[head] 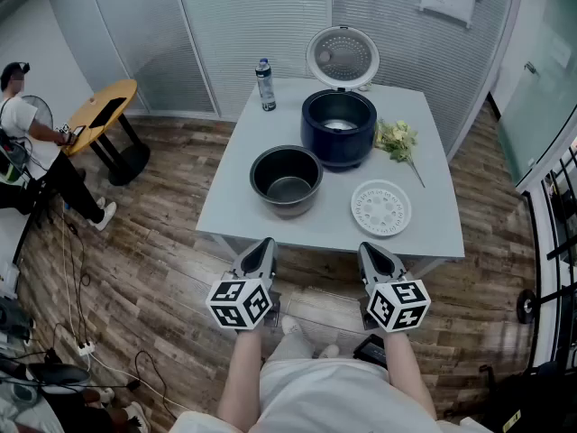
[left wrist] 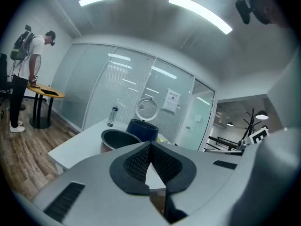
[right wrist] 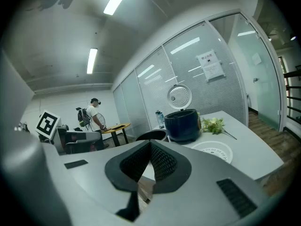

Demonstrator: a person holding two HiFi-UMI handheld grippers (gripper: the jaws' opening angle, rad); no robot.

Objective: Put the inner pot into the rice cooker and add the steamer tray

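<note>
**A:** Which step are we at?

**B:** The very first, as I read it. The dark round metal inner pot (head: 287,180) stands upright and empty on the pale grey tabletop (head: 230,215). It is just in front and to the left of the navy-blue round rice cooker (head: 339,129), not inside it. The cooker's white round lid (head: 342,57) is raised, and the well looks free.

**A:** And the tray?

**B:** The white perforated round steamer tray (head: 380,207) lies flat to the right of the inner pot, in front of the rice cooker, and touches neither.

**A:** The tongs?

**B:** Both pairs are pressed together with nothing between them. The left tongs (head: 266,245) and right tongs (head: 368,250) hang short of the tabletop's near edge, well apart from the pot.

**A:** So what does the next move call for?

**B:** I'd say a reach forward to the inner pot. The jaws must part first, then pinch its thin rim, likely one pair on each side to keep it level. After that comes a lift over the cooker's wall and a straight lowering. The clear plastic water bottle (head: 265,85) and the bunch of pale flowers (head: 397,139) stand off that path.
</note>
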